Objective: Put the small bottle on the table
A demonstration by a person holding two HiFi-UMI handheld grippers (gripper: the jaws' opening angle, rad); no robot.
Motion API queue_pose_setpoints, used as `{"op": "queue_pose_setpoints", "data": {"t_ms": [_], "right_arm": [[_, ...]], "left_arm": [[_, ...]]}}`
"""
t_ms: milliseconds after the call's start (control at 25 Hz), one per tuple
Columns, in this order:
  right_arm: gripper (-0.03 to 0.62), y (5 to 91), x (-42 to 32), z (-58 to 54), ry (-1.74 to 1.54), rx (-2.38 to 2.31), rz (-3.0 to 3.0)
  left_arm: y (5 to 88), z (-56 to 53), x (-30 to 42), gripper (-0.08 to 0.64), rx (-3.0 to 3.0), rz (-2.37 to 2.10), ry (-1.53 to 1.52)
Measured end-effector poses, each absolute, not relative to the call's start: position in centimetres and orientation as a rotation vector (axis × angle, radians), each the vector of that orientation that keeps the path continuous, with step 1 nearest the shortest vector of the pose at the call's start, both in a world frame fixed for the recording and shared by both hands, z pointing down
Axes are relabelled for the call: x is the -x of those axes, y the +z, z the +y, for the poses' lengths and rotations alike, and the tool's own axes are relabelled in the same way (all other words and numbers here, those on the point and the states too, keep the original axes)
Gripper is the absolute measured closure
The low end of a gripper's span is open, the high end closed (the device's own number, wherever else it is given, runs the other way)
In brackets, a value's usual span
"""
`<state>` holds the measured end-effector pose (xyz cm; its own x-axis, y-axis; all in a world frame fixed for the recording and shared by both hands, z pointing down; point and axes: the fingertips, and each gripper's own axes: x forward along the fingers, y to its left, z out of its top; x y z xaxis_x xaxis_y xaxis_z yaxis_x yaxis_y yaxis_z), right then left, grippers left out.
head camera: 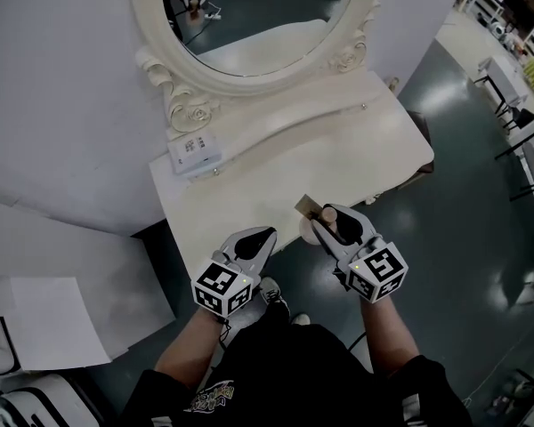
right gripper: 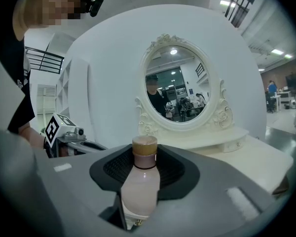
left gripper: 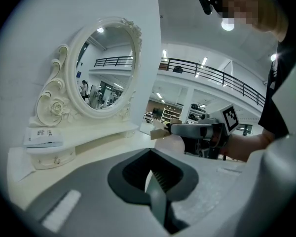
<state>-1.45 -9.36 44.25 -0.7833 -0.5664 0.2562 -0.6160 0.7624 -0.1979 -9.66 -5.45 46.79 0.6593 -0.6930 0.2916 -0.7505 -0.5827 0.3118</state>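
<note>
White wall (head camera: 53, 105), ornate cream oval mirror (head camera: 258, 7) over cream vanity worktop (head camera: 276, 167). Dark glossy grey floor (head camera: 463, 176). Railed mezzanine (left gripper: 212, 75), ceiling strip lights (left gripper: 203, 61) behind.

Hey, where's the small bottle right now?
The small bottle is held in the right gripper, lower right in the head view, at the dressing table's front edge.

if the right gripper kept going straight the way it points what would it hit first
With the small bottle clamped in front, the right gripper would pass over the tabletop and probably meet the mirror's carved lower frame above the raised shelf, though depth is unclear.
</note>
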Motion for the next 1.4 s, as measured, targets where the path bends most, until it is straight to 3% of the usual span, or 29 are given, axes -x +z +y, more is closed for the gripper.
{"op": "queue_pose_setpoints", "data": {"t_ms": [600, 1400], "right_arm": [[0.425, 43.0, 4.0, -12.4, 0.354, -0.955, -2.778], [0.425, 42.5, 3.4, -22.5, 0.299, -0.637, -2.848]], "left_arm": [[45.8, -7.9, 11.3, 0.560, -2.506, -1.117, 0.166], [44.6, -15.9, 9.4, 0.560, -2.377, -1.395, 0.124]]}}
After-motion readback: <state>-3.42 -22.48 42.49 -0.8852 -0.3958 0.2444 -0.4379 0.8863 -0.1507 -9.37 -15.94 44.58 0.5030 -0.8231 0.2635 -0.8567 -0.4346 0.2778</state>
